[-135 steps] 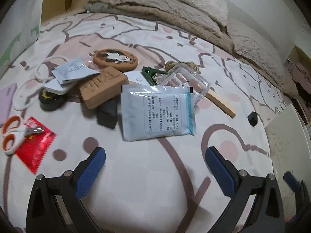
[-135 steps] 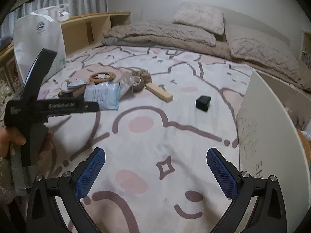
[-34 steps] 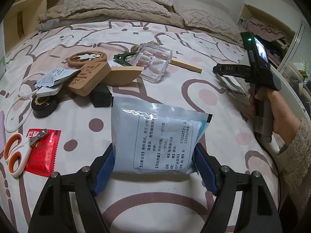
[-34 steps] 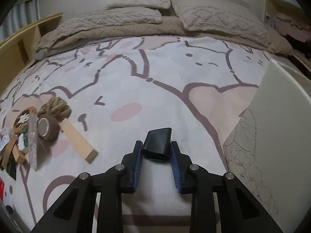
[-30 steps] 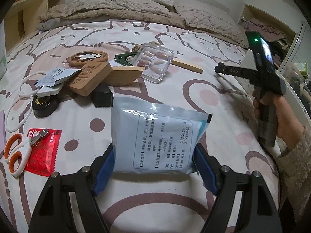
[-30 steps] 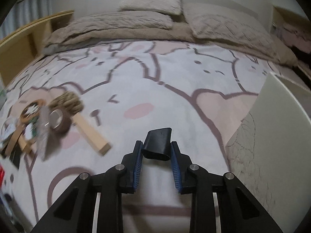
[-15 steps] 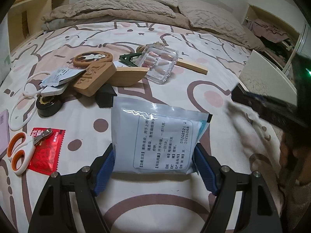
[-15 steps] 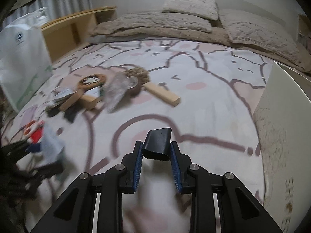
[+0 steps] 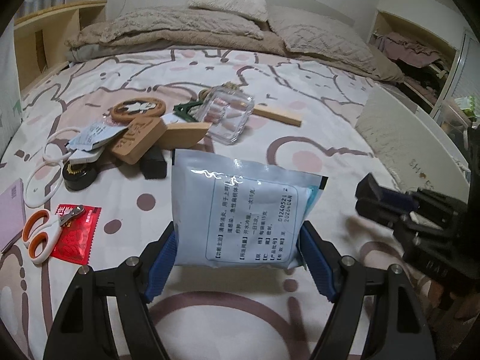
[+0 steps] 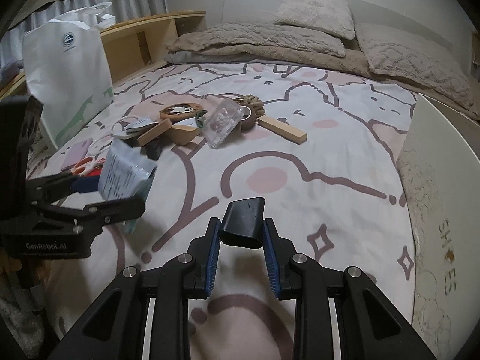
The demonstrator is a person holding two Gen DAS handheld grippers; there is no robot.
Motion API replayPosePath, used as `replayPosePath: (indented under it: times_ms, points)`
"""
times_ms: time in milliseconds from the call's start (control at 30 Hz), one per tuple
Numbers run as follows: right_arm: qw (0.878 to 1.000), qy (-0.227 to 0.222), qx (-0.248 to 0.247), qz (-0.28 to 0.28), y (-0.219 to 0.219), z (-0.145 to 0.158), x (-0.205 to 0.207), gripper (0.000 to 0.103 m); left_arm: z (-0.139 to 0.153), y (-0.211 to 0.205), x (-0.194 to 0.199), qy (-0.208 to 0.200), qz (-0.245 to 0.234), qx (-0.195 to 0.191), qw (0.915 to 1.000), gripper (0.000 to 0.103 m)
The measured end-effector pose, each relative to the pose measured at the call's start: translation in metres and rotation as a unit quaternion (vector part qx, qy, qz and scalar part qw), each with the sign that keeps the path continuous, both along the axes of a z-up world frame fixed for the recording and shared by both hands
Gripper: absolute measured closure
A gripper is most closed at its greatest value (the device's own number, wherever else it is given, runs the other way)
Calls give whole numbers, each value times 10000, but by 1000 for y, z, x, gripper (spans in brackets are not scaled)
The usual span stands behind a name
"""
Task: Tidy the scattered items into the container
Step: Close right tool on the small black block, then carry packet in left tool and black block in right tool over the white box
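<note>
bedding with a pink-and-brown cartoon print covers the bed (image 9: 300, 96) that serves as the work surface, with beige pillows at twelve o'clock and a white container (image 10: 444, 198) standing at the bed's three o'clock edge, its wall marked with drawings and lettering.

both claws are loaded, so the step in hand looks like the carry toward the container. the pale blue sachet (image 9: 240, 213), printed with a label, stands upright between the pads of the left claw (image 9: 238, 258), gripped by its two side edges, its top rising toward twelve o'clock from the claw. the small black block (image 10: 243, 223) sits pinched between the narrow-set pads of the right claw (image 10: 242, 258), sticking out toward twelve o'clock past the fingertips. in the right wrist view the left claw and its sachet appear at nine o'clock, near the right claw but apart from it, and the container lies at three o'clock, nearer the right claw.

the next move, as i judge it, calls for swinging each claw over the container's rim and letting go only once the load is clear above the opening; the interior is not visible, so i cannot tell how much room is inside. the sachet is limp and could fold or slip if tilted.

more remains on the bed around eleven o'clock: a clear plastic box (image 9: 229, 118), a wooden stick (image 9: 279, 115), a carved wooden block (image 9: 139, 144), orange-handled scissors (image 9: 40, 234) on a red packet (image 9: 76, 235), and a black round tin (image 9: 78, 175).
</note>
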State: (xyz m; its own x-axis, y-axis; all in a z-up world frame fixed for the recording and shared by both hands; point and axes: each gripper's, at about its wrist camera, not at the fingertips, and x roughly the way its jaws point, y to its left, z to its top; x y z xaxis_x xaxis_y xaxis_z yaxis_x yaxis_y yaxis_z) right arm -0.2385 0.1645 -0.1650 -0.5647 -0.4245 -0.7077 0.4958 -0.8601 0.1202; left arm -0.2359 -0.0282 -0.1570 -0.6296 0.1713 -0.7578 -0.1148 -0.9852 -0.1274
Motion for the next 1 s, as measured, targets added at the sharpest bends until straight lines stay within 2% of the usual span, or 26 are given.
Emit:
replayPosePath:
  times_ms: [400, 1000]
  points:
    - [9996, 287, -80, -20, 17, 22, 36, 74, 23, 36, 25, 310, -159, -18, 9994, 25]
    - [9973, 617, -336, -236, 63, 57, 89, 74, 42, 63, 73, 465, -69, 264, 9985, 25]
